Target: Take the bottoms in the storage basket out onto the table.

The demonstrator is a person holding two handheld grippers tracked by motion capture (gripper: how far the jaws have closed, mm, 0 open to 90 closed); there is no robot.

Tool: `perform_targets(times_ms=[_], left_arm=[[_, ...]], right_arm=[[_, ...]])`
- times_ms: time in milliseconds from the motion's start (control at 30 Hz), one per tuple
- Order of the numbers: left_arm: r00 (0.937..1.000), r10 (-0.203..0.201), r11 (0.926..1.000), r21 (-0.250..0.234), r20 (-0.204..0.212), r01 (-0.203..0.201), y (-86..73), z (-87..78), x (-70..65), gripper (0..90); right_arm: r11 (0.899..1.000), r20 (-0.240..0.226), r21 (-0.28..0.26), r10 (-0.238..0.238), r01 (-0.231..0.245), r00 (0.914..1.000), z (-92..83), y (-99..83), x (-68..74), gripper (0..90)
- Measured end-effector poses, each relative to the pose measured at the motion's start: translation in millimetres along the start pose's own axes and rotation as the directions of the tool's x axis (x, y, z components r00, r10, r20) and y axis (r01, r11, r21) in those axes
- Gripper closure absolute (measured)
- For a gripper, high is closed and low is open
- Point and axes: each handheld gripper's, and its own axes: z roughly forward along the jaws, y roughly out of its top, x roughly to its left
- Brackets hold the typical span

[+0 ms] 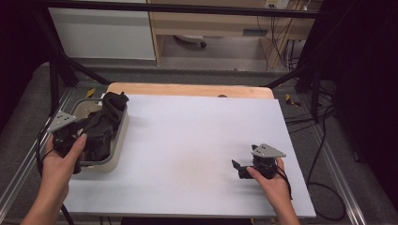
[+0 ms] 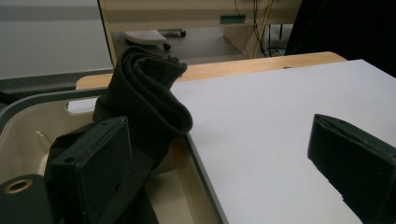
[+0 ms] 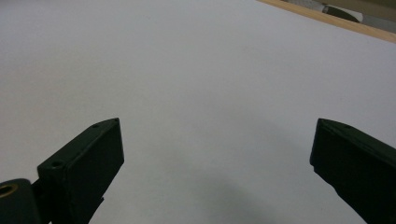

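Room: grey floor, pale cabinets and loose cables lay beyond a black frame around the bench.
Worktop (image 1: 197,140): one white sheet covered a wooden top whose far edge showed as a tan strip.
Container: one cream tub (image 1: 119,136) with a grey rim sat at the left edge of the worktop.
Contents: one dark cloth (image 1: 105,122) was bundled in the tub, and a rolled end (image 2: 149,88) rose above the rim, leaning over the wall toward the sheet.
Grippers: two, one in each hand.
Left gripper (image 2: 219,154): jaws were spread wide over the tub's near corner, one jaw against the cloth, the other above bare sheet; nothing was pinched.
Right gripper (image 3: 215,163): jaws were spread wide and held nothing, low over bare sheet at the right, well apart from the tub.
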Motion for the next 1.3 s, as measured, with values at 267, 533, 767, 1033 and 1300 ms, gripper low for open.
perform_targets(times_ms=[267, 533, 767, 1033, 1300], left_arm=[[0.9985, -0.041, 0.9983, 0.039, -0.036, 0.043, 10.9, 18.9, 31.1, 5.6], [0.9978, -0.027, 0.9980, 0.056, -0.060, 0.030, 22.3, 34.4, 44.4, 5.7], [0.9960, -0.020, 0.9951, 0.095, -0.087, 0.028, 19.7, 47.2, 58.1, 6.5], [0.9938, -0.044, 0.9895, 0.133, -0.102, 0.057, 13.9, 58.3, 70.1, 5.9], [0.9930, -0.049, 0.9825, 0.174, -0.108, 0.067, 5.7, 69.8, 80.0, 5.9]], right_arm=[[1.000, 0.004, -0.007, 0.014, -0.014, 0.9999, -3.5, -1.3, -0.8, 3.5], [1.000, 0.011, -0.007, 0.007, -0.007, 0.9999, -4.3, -1.8, -1.1, 3.5], [1.000, 0.017, -0.019, 0.012, -0.012, 0.9998, -1.2, -1.7, -0.6, 3.5], [1.000, 0.001, -0.012, -0.015, 0.015, 0.9999, 2.3, -1.1, 2.7, 3.5], [1.000, 0.003, -0.012, -0.011, 0.011, 0.9999, 0.6, -1.1, 2.6, 3.4]])
